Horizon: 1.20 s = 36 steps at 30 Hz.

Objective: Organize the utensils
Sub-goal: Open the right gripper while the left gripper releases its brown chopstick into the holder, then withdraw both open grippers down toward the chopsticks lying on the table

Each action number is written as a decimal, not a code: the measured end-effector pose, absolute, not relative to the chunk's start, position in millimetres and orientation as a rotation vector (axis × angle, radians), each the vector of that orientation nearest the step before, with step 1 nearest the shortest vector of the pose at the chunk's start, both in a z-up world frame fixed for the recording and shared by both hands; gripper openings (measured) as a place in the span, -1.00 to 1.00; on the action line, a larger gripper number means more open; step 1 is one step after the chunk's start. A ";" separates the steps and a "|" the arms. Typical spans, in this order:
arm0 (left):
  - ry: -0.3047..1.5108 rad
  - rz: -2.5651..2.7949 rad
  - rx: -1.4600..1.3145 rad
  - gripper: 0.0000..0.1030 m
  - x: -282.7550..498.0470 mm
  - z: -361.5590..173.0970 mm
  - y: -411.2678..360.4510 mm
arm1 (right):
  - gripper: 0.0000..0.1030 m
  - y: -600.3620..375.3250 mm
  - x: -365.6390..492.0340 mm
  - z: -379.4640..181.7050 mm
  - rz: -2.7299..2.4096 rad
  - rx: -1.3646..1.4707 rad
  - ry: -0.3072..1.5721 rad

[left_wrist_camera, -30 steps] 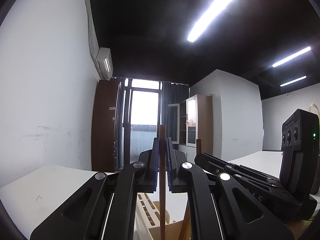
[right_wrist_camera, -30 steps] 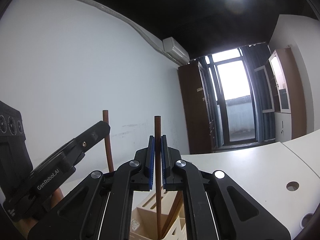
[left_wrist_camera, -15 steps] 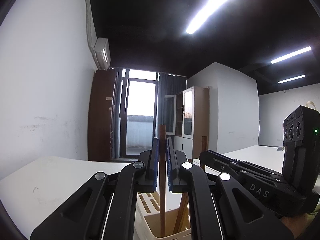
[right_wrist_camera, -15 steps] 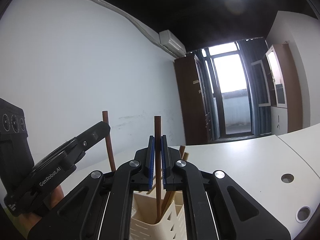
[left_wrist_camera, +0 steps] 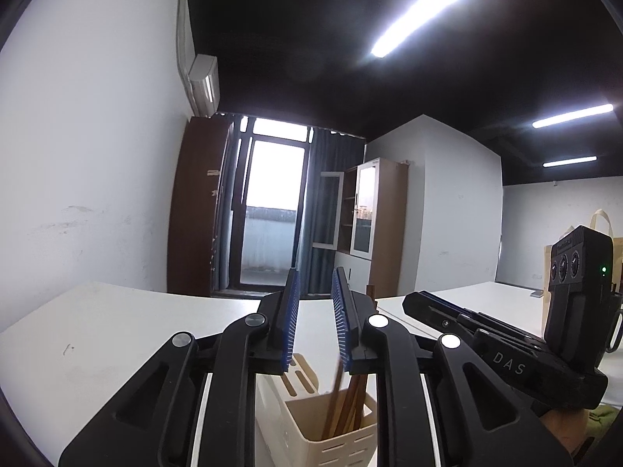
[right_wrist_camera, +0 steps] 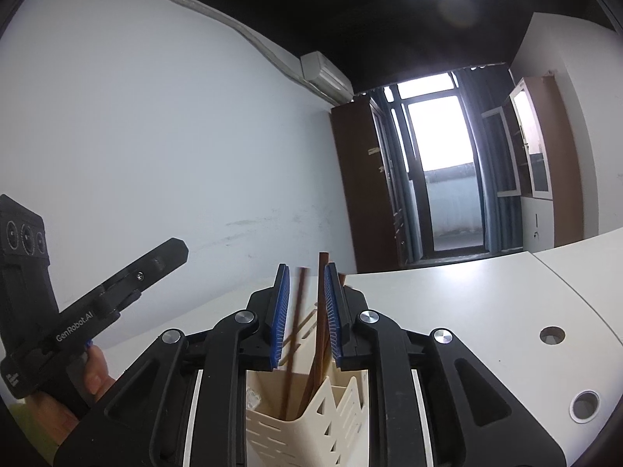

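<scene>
A cream slotted utensil holder (left_wrist_camera: 311,432) stands on the white table right under both grippers. Several brown chopsticks (left_wrist_camera: 339,401) lean inside it. My left gripper (left_wrist_camera: 316,272) is above the holder, its jaws opening, and nothing is between the blue pads. My right gripper (right_wrist_camera: 307,268) is also above the holder (right_wrist_camera: 311,420), jaws opening. One blurred chopstick (right_wrist_camera: 295,330) stands loose between its pads. A second chopstick (right_wrist_camera: 322,311) leans by the right pad. Neither is pinched. Each gripper shows in the other's view, the right gripper (left_wrist_camera: 506,350) and the left gripper (right_wrist_camera: 117,292).
The white table (right_wrist_camera: 486,311) stretches away to the right with two round cable holes (right_wrist_camera: 552,335). A person's hand (right_wrist_camera: 93,369) holds the left gripper's handle. A beige bag (left_wrist_camera: 601,225) stands at the far right. A white wall lies to the left.
Both grippers have opened and let go of their chopsticks. The sticks have dropped lower into the holder and now lean there, no longer standing tall between the pads.
</scene>
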<state>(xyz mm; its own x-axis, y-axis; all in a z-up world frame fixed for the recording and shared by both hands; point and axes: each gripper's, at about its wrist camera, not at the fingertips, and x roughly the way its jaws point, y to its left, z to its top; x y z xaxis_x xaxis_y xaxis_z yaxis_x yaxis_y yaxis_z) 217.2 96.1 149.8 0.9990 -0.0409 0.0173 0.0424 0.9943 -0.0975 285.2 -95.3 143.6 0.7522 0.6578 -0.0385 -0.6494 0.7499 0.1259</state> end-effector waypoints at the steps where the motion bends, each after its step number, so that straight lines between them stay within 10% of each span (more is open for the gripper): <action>1: -0.009 -0.039 -0.096 -0.61 216.1 149.4 96.0 | -0.54 -94.0 283.4 141.7 0.713 0.103 0.083; 36: 0.323 0.056 -0.049 -0.24 156.8 111.3 86.8 | 0.05 -103.3 221.8 97.3 0.613 -0.005 0.324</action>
